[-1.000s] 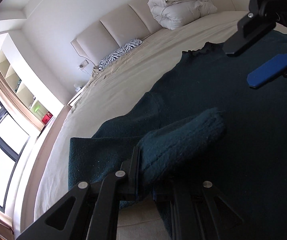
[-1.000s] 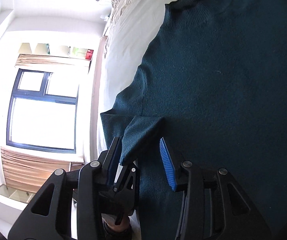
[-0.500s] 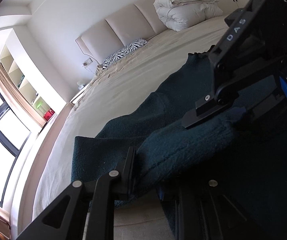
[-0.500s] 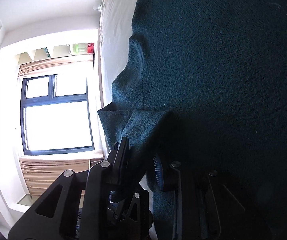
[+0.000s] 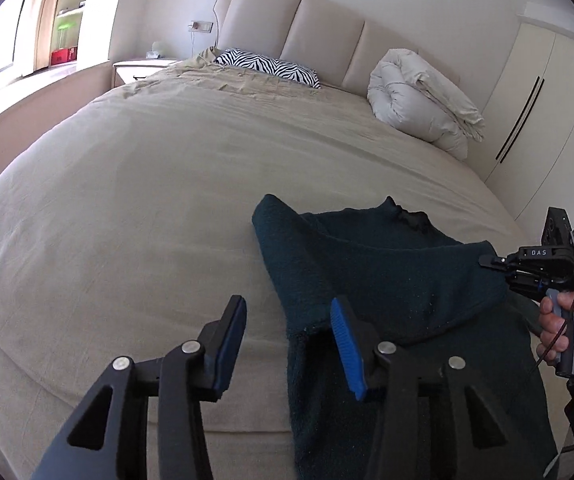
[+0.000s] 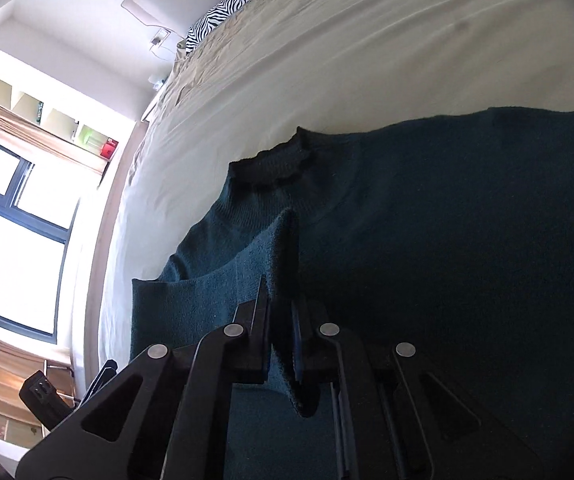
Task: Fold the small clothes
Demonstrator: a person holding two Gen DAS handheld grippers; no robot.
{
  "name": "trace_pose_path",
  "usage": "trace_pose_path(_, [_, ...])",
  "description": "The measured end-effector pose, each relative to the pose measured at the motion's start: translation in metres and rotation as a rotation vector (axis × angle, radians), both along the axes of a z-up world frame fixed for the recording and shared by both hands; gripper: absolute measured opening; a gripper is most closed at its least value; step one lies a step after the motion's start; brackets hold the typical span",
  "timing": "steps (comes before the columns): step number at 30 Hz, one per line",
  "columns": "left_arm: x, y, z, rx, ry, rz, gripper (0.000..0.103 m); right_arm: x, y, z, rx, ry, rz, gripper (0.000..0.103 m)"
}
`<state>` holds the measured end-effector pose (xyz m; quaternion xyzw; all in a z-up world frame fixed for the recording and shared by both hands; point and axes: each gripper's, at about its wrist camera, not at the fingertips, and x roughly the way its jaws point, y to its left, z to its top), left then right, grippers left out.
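A dark teal knit sweater point(image 5: 367, 272) lies flat on the beige bed point(image 5: 147, 200), collar toward the headboard. One sleeve point(image 5: 427, 276) is folded across its body. My right gripper point(image 5: 487, 259) is shut on the cuff end of that sleeve, a hand on its handle. In the right wrist view the sleeve point(image 6: 247, 268) runs into the right gripper point(image 6: 281, 294), whose pads pinch the cloth above the sweater point(image 6: 447, 240). My left gripper point(image 5: 289, 308) hovers over the sweater's left edge, its jaws opening and the pads pressing on nothing.
A zebra-print pillow point(image 5: 271, 66) and a folded white duvet point(image 5: 419, 100) lie by the padded headboard point(image 5: 319, 32). A nightstand point(image 5: 139, 70) stands at the bed's far left, wardrobe doors point(image 5: 547, 100) at the right. Bare sheet stretches left of the sweater.
My left gripper let go of the sleeve, opened, drew back and rolled. My right gripper closed on the sleeve and carried it across the sweater's body.
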<state>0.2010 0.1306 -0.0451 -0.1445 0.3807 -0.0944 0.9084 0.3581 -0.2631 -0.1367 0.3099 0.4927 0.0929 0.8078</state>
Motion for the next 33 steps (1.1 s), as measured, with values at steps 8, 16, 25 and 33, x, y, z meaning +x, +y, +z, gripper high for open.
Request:
trace_pose_path(8, [0.034,0.005,0.010,-0.135,0.002,-0.018,0.031,0.012,-0.048,-0.020,-0.123,0.052,-0.090,0.007])
trace_pose_path(16, [0.071,-0.014,-0.017,-0.233,0.092,-0.064,0.019,0.013,-0.061,-0.040,-0.145,0.069,-0.091,0.007])
trace_pose_path(25, [0.086,-0.008,-0.034,-0.327,0.117,-0.065,0.018,-0.011,-0.093,-0.046,-0.133,0.071,-0.110,0.007])
trace_pose_path(33, [0.109,-0.006,-0.043,-0.380,0.126,-0.077,0.017,-0.012,-0.100,-0.051,-0.117,0.077,-0.122,0.006])
